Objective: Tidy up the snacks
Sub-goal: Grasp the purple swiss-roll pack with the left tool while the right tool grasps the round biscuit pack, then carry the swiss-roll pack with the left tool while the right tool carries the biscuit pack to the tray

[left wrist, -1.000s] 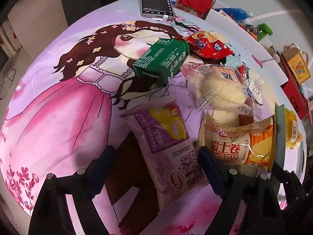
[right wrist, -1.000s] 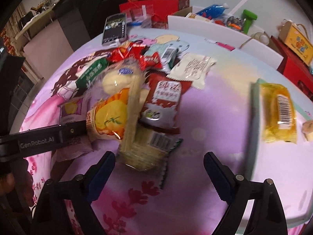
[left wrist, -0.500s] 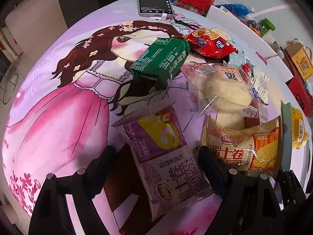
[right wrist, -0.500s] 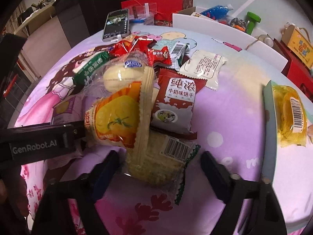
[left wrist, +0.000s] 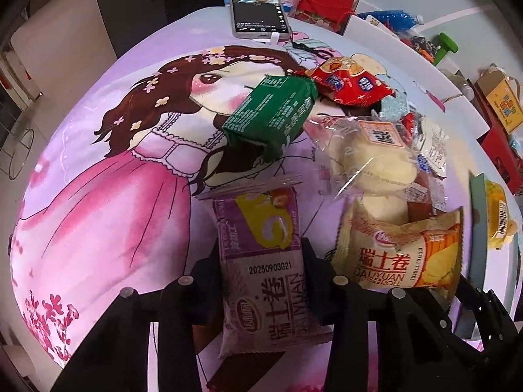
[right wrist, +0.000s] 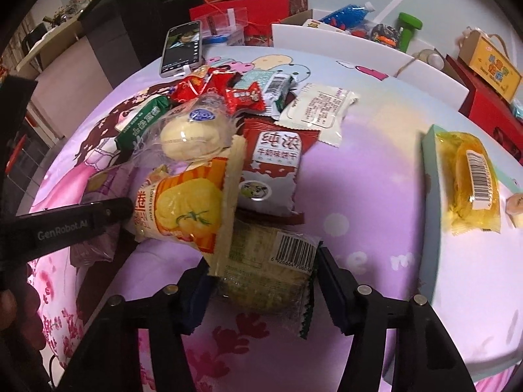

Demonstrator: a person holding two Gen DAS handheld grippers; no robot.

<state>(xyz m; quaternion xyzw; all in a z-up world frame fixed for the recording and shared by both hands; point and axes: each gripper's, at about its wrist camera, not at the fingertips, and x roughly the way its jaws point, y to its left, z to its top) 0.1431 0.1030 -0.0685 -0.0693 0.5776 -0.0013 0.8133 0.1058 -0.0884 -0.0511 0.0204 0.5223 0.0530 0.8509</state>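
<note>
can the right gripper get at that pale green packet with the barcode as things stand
Probably yes. The right gripper has just been closing, and its fingers already flank the pale green packet. One snag: the orange swiss roll pack overlaps the packet's far left edge and may be dragged along.

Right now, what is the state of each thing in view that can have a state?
Left tongs: just closed, shut on the purple roll pack.
Right tongs: just been closing, pads at the pale barcode pack; firm grip unclear.
Orange roll pack: sealed, overlapping the pale barcode pack.
Phone: screen lit.
Yellow pack: sealed, on the teal box.
</note>
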